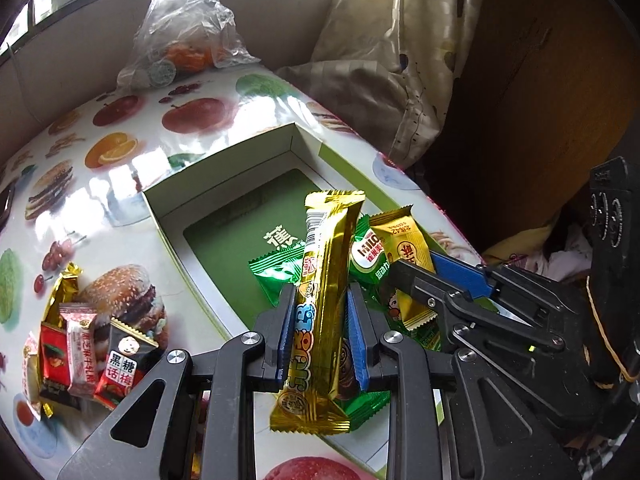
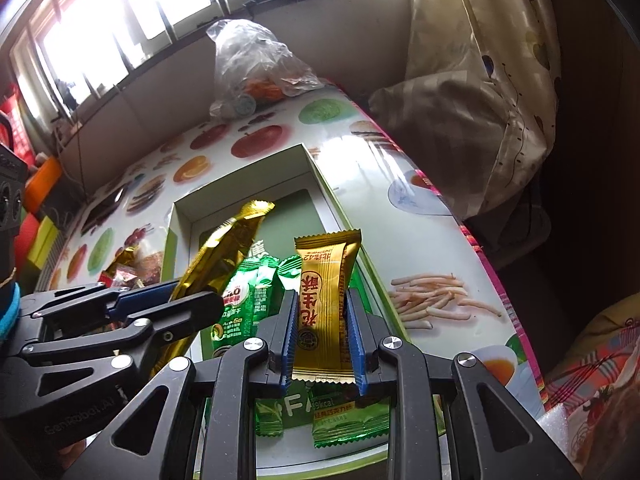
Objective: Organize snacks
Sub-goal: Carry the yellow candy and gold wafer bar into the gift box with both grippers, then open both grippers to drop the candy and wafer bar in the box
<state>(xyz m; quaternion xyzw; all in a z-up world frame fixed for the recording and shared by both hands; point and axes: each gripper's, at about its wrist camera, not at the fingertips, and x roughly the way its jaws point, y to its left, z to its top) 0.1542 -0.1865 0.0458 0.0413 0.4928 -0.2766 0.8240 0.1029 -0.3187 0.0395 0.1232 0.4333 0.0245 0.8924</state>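
My left gripper (image 1: 320, 298) is shut on a long gold snack bar (image 1: 326, 280), held over the near end of the open green-and-white box (image 1: 224, 216). The same bar (image 2: 224, 252) shows at the left of the right wrist view, in the left gripper (image 2: 192, 300). My right gripper (image 2: 322, 300) is shut on a small orange-gold peanut-crisp packet (image 2: 322, 292), also over the box (image 2: 184, 216); that packet (image 1: 408, 252) and the right gripper (image 1: 416, 272) appear right of the bar. Several green packets (image 2: 256, 292) lie inside the box beneath both.
A pile of small snacks (image 1: 80, 344) lies on the fruit-print tablecloth (image 1: 120, 128) left of the box. A clear plastic bag (image 1: 188, 24) with an orange sits at the far end. A curtain (image 1: 404, 60) hangs right of the table; its right edge drops off.
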